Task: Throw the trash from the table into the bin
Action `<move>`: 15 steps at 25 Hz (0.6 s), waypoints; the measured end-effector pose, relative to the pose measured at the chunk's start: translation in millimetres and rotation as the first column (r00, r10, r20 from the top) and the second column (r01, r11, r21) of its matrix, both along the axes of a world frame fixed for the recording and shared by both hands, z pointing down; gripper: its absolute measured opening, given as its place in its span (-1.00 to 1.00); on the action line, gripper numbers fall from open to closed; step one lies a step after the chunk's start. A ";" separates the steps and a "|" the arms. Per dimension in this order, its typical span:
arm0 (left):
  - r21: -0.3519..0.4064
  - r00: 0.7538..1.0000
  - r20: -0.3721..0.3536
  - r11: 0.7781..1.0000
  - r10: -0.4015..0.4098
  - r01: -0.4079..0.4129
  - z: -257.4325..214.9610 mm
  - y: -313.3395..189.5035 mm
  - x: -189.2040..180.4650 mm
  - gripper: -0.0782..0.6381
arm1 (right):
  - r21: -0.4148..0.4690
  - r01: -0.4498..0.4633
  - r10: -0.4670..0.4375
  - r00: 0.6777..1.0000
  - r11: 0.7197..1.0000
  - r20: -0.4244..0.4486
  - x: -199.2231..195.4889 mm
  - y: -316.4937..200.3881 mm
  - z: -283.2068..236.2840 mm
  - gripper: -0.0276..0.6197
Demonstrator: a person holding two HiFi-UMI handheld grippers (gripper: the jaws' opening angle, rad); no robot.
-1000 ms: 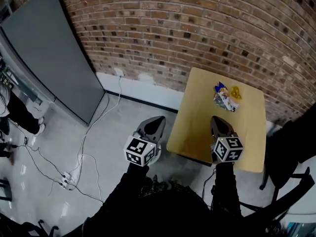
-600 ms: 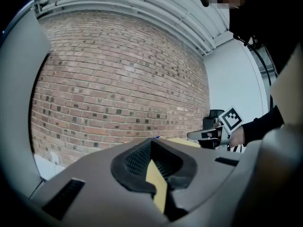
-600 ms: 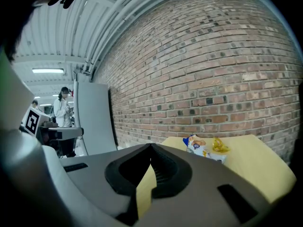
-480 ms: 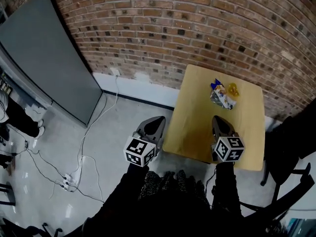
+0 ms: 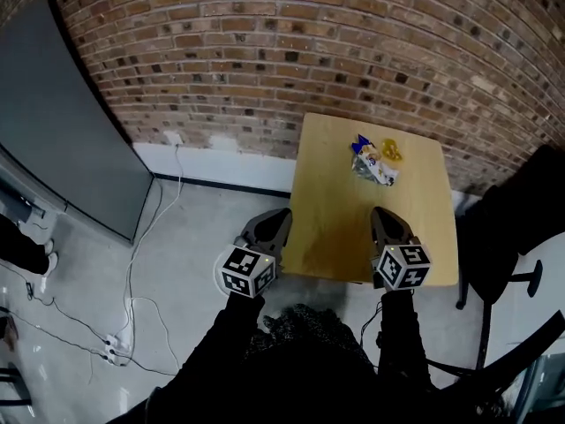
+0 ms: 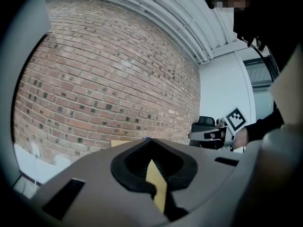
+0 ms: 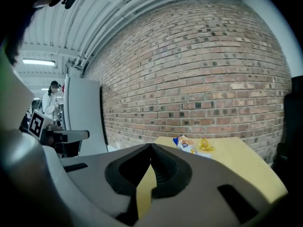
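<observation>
Both tools are empty. The left gripper has its fingers pressed together w/ nothing btw them, and the right gripper likewise, fingers closed on air. The trash lies ahead of the right fingers, well apart, at the far side of the light wooden square desk near the red brick wall. It is a crumpled blue-and-white snack wrapper w/ a small yellow crinkled scrap just beside it, on the side away from the left fingers. The right fingers hover over the desk's near edge, pointed at the pile, prob. lined up to reach it straight on; they'd need to spread first. The left fingers hang by the desk's near-left edge, further from the trash, prob. held back as a spare. No bin in any view, so the drop spot is unknown. A black chair stands past the desk on the right fingers' outer side, and a grey flat panel stands far out beyond the left fingers. Task looks barely begun: nothing picked up yet.
</observation>
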State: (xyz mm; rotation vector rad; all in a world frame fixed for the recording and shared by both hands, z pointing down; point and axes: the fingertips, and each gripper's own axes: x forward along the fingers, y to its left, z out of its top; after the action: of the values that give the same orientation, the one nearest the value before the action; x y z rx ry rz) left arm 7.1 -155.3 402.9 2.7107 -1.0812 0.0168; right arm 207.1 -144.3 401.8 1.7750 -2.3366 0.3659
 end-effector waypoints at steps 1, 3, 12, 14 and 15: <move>0.003 1.000 -0.002 1.000 0.002 -0.002 -1.7 -1.3 0.1 -0.77 | 0.003 -0.004 0.004 1.000 1.000 -0.005 0.8 -0.5 -1.6 -0.88; 0.010 1.000 0.002 1.000 0.008 -0.008 -4.5 -3.7 1.3 -0.77 | 0.009 -0.008 0.008 1.000 1.000 -0.010 1.8 -1.4 -3.3 -0.88; 0.002 1.000 0.021 1.000 0.009 -0.009 -1.8 -11.6 17.2 -0.77 | -0.008 -0.018 0.019 0.998 1.000 0.052 21.6 -15.0 7.7 -0.88; 0.002 0.999 0.032 1.000 -0.002 0.002 -0.5 -13.9 22.2 -0.77 | -0.011 -0.015 0.015 0.998 1.000 0.055 29.8 -20.4 11.5 -0.88; 0.004 0.999 0.038 1.000 -0.007 0.007 -0.7 -15.7 25.5 -0.77 | -0.011 -0.011 0.012 0.998 1.000 0.057 34.0 -23.6 12.9 -0.88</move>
State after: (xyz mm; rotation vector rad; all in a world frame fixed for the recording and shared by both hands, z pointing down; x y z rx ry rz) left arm 32.6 -170.9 402.2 2.7202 -1.1021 0.0654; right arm 241.1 -167.9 414.6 1.7969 -2.3589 0.4348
